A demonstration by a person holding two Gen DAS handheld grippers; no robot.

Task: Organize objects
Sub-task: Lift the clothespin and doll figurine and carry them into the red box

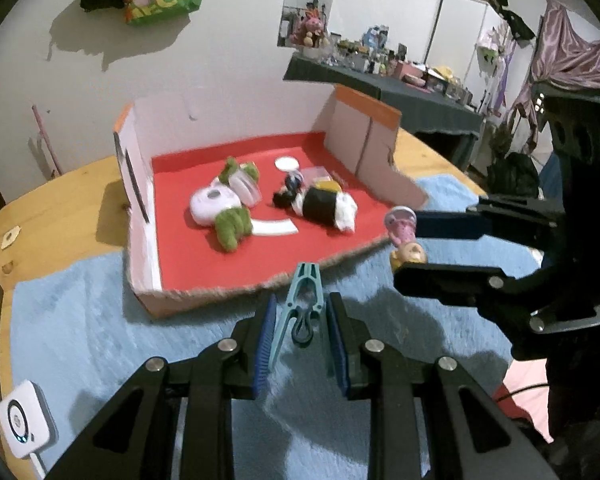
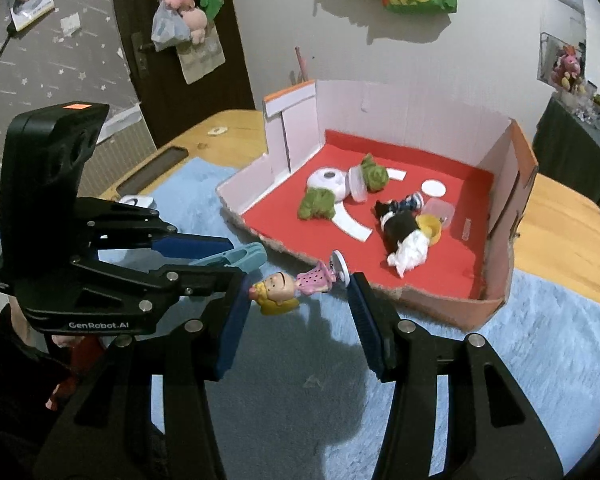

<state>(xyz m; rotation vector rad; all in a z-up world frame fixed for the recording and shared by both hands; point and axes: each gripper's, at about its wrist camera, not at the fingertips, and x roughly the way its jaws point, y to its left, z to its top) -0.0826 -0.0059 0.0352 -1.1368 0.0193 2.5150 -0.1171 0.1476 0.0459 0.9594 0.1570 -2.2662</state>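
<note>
My left gripper (image 1: pixel 302 312) is shut on a teal clothes peg (image 1: pixel 305 304), held over the blue fluffy mat just in front of the red-floored cardboard box (image 1: pixel 220 264). The peg also shows in the right wrist view (image 2: pixel 236 258). My right gripper (image 2: pixel 298 292) is shut on a small doll figurine (image 2: pixel 296 282) with yellow hair and a pink dress, held lengthwise between the pads near the box's torn front edge. The figurine shows in the left wrist view (image 1: pixel 404 236) too. Inside the box lie green plush pieces (image 1: pixel 232 228), a white round device (image 1: pixel 212 204) and a black-and-white plush (image 1: pixel 328 206).
The box (image 2: pixel 496 304) sits on a blue mat (image 2: pixel 540 360) on a wooden table (image 2: pixel 568 224). A white square device (image 1: pixel 26 422) lies at the mat's left edge. A dark phone (image 2: pixel 152 170) lies on the table. A cluttered side table (image 1: pixel 412 80) stands behind.
</note>
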